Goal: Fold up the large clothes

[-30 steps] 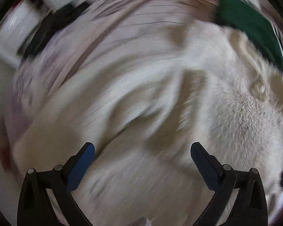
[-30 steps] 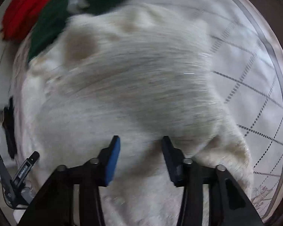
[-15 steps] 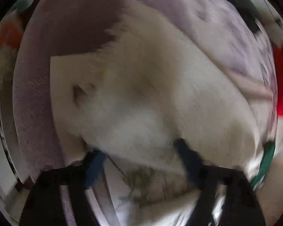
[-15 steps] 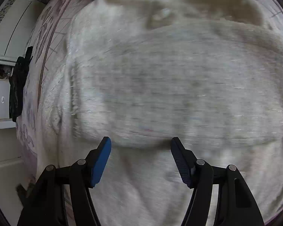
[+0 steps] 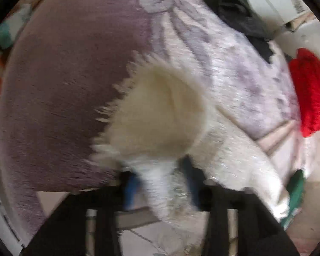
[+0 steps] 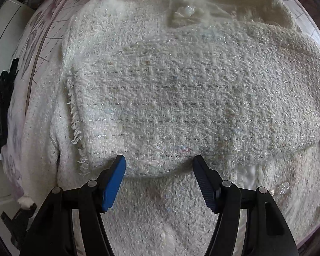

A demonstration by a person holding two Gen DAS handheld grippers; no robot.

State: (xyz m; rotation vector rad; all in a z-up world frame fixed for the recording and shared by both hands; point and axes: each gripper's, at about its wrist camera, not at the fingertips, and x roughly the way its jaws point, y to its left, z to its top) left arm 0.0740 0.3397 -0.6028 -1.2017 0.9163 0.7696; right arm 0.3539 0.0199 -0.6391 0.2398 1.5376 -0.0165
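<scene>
Right wrist: cream tweed jacket (image 6: pixel 181 98), no legible txt

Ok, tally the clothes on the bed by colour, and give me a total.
Cream: 1, the tweed jacket
Red: 1, a knit
Black: 1, a garment
Green: 1, a garment
Total: 4
</scene>
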